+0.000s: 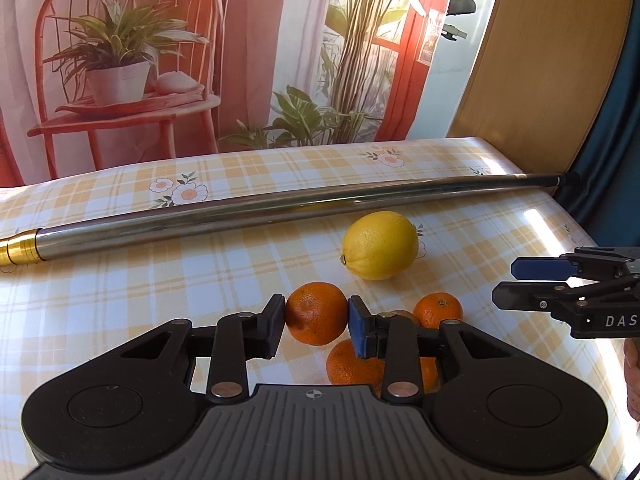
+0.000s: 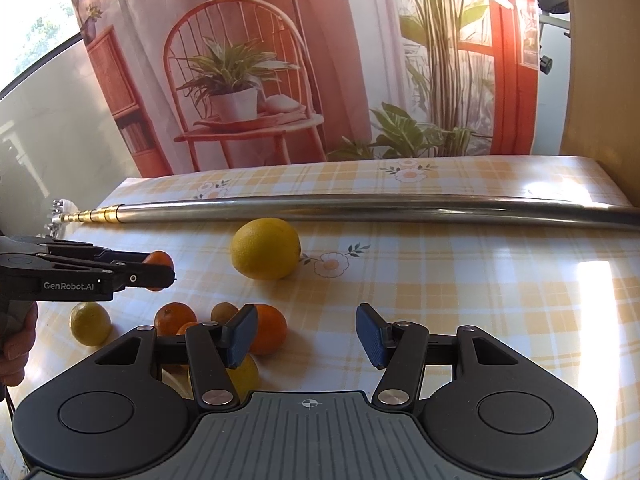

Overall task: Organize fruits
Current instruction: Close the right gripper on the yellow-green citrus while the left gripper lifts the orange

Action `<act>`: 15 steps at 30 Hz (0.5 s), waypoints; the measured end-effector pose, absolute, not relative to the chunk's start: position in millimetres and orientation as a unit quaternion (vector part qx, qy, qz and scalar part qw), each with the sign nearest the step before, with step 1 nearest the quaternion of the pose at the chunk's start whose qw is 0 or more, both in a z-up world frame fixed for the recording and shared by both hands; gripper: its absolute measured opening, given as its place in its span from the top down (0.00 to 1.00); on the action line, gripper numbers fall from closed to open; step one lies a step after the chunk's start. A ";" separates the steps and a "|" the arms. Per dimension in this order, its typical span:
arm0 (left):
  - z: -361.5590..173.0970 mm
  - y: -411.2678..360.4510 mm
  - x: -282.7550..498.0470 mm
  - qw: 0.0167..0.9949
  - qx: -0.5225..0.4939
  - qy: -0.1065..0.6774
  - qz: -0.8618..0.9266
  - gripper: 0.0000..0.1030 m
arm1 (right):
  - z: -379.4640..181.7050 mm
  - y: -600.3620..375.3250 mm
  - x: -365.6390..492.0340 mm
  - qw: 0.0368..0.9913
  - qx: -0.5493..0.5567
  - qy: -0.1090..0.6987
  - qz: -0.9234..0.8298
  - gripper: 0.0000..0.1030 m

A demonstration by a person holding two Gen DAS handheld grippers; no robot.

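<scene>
My left gripper (image 1: 316, 316) is shut on an orange mandarin (image 1: 316, 308), held just above a cluster of fruit. Two more mandarins (image 1: 438, 310) (image 1: 352, 366) lie under and right of it. A big yellow lemon (image 1: 380, 245) rests farther back. The right wrist view shows that left gripper (image 2: 162, 267) at the left edge with the mandarin (image 2: 159, 258) between its fingers. My right gripper (image 2: 307, 334) is open and empty over the tablecloth. Its left finger stands in front of a mandarin (image 2: 270, 328). The lemon (image 2: 266, 254) lies beyond it.
A long metal pole (image 1: 280, 208) with a gold end lies across the back of the checked tablecloth (image 2: 480, 300). Another mandarin (image 2: 174, 318), a small brownish fruit (image 2: 224, 311), a yellow-green citrus (image 2: 90, 323) and a yellow fruit (image 2: 248, 374) sit at left. A hand (image 2: 16, 344) holds the left gripper.
</scene>
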State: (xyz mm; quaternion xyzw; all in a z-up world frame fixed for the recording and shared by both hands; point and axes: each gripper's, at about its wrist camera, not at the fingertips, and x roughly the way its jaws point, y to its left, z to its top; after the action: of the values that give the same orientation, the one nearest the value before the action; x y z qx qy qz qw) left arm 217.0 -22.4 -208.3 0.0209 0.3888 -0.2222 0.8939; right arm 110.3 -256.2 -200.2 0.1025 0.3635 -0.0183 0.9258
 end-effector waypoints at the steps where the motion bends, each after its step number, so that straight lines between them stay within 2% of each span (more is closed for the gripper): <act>1: -205.4 -19.9 212.5 0.894 0.020 0.387 -0.225 0.65 | -199.3 -254.2 109.8 0.926 0.103 0.363 -0.016 0.50; 15: -193.3 1.5 150.7 0.906 0.034 0.363 -0.215 0.65 | -209.1 -225.6 110.2 0.913 0.129 0.386 0.021 0.50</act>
State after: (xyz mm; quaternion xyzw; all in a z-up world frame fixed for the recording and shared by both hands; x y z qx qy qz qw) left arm 150.7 1.5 -193.3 0.0336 0.3628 -0.2148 0.9062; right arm 110.2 -225.6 -209.1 0.1288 0.3860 0.0206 0.9132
